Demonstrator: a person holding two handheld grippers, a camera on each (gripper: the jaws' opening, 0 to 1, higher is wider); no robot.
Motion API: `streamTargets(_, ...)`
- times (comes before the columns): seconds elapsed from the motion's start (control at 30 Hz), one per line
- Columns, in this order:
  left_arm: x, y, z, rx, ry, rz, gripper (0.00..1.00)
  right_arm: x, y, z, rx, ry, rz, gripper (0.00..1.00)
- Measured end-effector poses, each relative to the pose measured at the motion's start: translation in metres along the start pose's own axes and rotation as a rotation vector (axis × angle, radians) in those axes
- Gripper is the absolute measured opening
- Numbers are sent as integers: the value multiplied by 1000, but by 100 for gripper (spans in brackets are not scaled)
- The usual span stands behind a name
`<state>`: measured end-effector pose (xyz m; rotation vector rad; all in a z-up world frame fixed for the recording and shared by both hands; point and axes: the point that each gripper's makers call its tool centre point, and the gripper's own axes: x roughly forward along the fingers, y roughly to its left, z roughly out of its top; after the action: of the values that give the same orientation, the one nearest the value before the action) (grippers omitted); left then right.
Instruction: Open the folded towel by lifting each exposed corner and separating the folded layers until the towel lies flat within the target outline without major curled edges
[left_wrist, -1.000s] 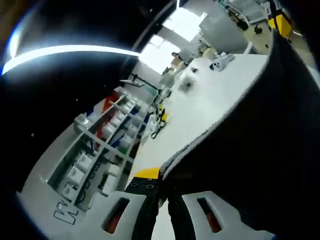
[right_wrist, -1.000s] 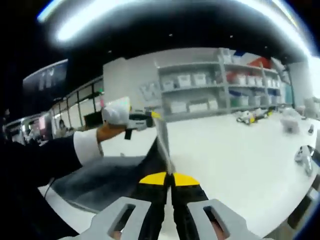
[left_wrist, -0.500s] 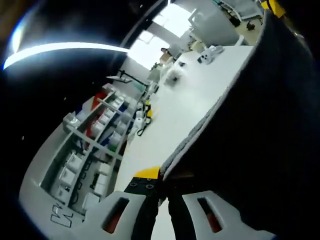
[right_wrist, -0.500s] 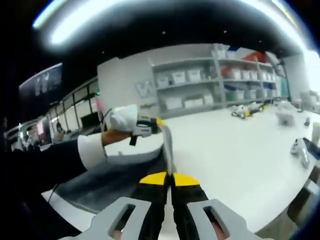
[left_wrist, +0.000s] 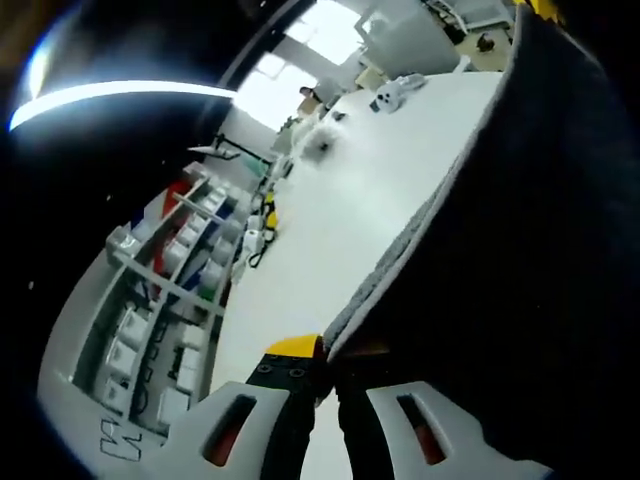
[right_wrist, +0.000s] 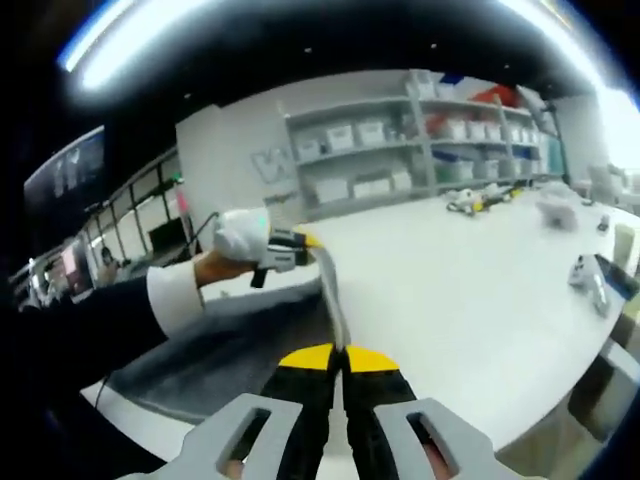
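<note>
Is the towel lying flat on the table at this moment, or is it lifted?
Lifted. The right gripper and left gripper each pinch the towel edge, stretched between them above the table.

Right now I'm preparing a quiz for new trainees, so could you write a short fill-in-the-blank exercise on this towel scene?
1. Both grippers are shut on the dark grey fabric ____.
2. In the right gripper view, the left gripper and right gripper hold one edge of the towel stretched ____ them.
3. The table top is ____ in colour.
4. Behind the table stand grey ____ holding storage bins.

Missing words: towel; between; white; shelves
</note>
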<state>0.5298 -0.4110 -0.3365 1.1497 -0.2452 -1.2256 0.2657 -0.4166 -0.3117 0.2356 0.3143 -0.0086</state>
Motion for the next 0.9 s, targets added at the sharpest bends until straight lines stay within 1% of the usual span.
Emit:
streamTargets(0.1, 6, -5, -3, 20, 24, -15, 7, 1, -10, -7, 12, 24, -21, 0)
streamTargets(0.2, 12, -15, -11, 21, 55, -39, 10, 3, -17, -13, 14, 37, -29, 0)
streamTargets(0.3, 20, -20, -18, 20, 77, -44, 13, 10, -24, -26, 15, 74, -42, 0)
streamTargets(0.37, 22, -24, -21, 34, 85, -47, 16, 14, -28, -34, 4, 94, -47, 0)
streamTargets(0.43, 25, -27, -23, 54, 90, -51, 22, 19, -33, -40, 3, 115, -47, 0)
streamTargets(0.5, 27, -25, -24, 84, 95, -40, 25, 21, -35, -45, 4, 128, -47, 0)
streamTargets(0.57, 26, -22, -23, 91, 94, -29, 27, 23, -37, -50, 1, 140, -48, 0)
streamTargets(0.63, 26, -17, -22, 71, 88, -15, 29, 25, -39, -55, -6, 156, -49, 0)
streamTargets(0.7, 24, -15, -20, 48, 80, -13, 29, 28, -47, -61, -50, 172, -73, 0)
streamTargets(0.77, 22, -14, -21, 30, 79, -6, 29, 28, -52, -68, -79, 203, -91, 1)
streamTargets(0.83, 23, -13, -21, -27, 76, -5, 29, 29, -58, -71, -139, 215, -111, 3)
streamTargets(0.87, 24, -10, -20, -54, 69, 2, 29, 29, -62, -74, -178, 232, -127, 5)
streamTargets(0.9, 23, -10, -20, -55, 62, 5, 29, 29, -64, -77, -194, 248, -135, 6)
